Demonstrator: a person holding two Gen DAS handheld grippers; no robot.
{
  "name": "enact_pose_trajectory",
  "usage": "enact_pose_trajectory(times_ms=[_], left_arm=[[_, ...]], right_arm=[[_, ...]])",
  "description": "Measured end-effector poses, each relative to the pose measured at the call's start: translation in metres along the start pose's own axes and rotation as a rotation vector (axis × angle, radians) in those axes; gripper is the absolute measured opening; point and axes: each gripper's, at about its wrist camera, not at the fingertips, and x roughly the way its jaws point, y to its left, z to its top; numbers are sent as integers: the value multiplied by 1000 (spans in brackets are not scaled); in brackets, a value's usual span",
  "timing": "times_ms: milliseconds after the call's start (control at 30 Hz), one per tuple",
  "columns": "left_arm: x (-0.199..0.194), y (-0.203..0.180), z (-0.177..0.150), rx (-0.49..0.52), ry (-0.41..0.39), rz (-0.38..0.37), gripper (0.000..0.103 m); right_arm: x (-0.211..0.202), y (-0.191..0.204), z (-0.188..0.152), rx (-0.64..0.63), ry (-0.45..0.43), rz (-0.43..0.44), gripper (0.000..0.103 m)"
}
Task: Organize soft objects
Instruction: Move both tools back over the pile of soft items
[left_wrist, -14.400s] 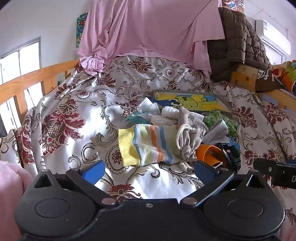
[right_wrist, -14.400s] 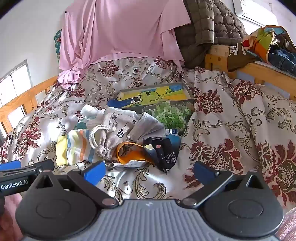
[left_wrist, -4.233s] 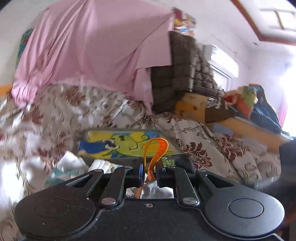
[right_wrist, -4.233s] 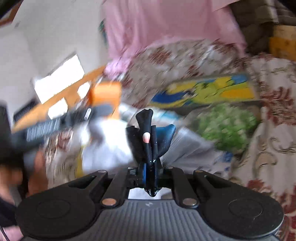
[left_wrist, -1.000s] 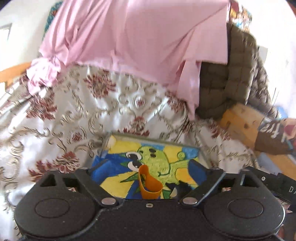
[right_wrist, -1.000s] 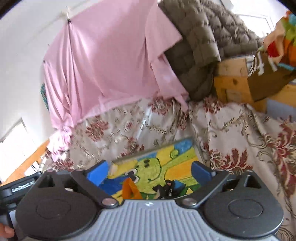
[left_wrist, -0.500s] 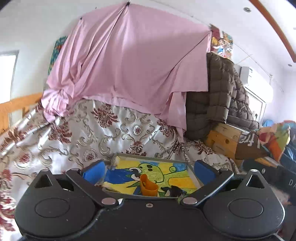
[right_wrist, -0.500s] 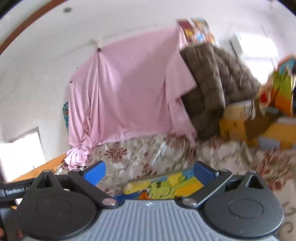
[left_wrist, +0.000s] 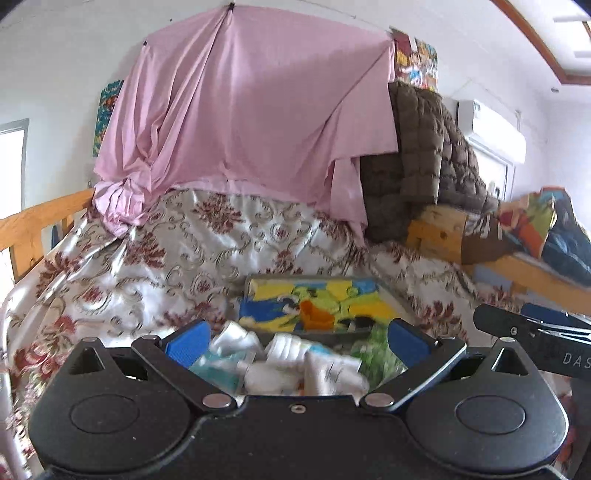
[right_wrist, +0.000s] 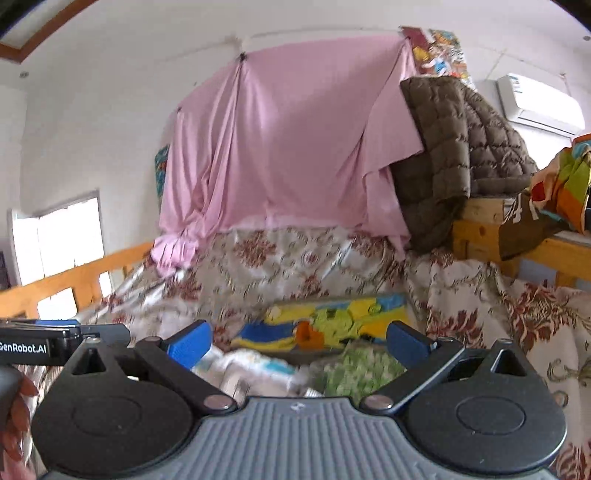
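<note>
Both the left gripper (left_wrist: 295, 341) and right gripper (right_wrist: 297, 341) gape empty; next, descend squarely onto one white crumpled cloth (left_wrist: 258, 373), avoiding neighbours.

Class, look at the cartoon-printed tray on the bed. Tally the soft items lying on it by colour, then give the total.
orange soft item: 1
black soft item: 1
Total on the cartoon-printed tray: 2
</note>
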Motion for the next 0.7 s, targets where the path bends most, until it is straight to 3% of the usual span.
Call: enact_pose_trajectory(times_ms=[233,400,700], left_arm=[[-10,16,-27,18,111,45,102],[0,30,-35,-16,235,102,102],[22,58,-43,-179,378,161,102]], right_arm=[[2,23,-21,-73,124,25,103],[16,33,-36,-124,239,37,103],[31,39,-48,-139,350,36,103]])
